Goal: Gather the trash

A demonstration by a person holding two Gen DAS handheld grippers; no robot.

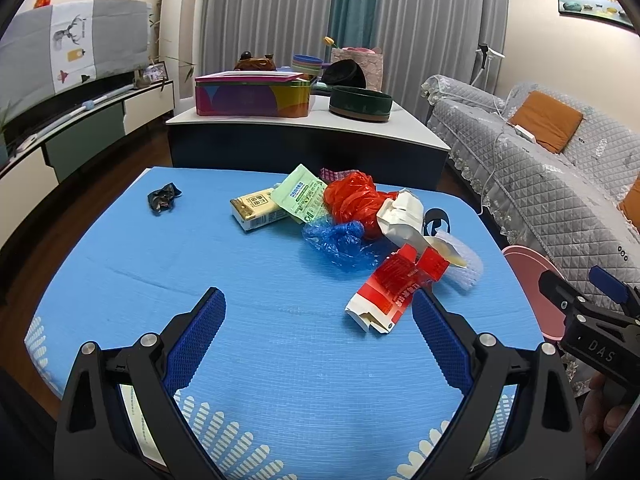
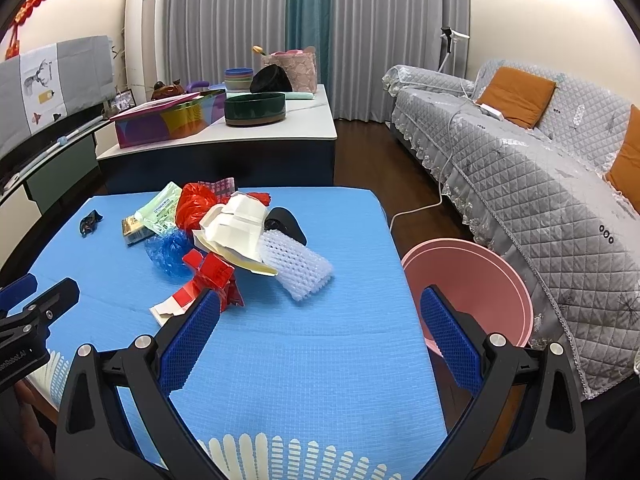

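On the blue-covered tabletop [image 2: 280,360], the flattened red-and-white cardboard carton [image 1: 394,292] lies at 1 o'clock from the released, empty left gripper [image 1: 318,336], likely light and crushable, best pinched at its near edge.

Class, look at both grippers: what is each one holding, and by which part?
Nothing. The left gripper and right gripper are both open and empty above the blue mat.
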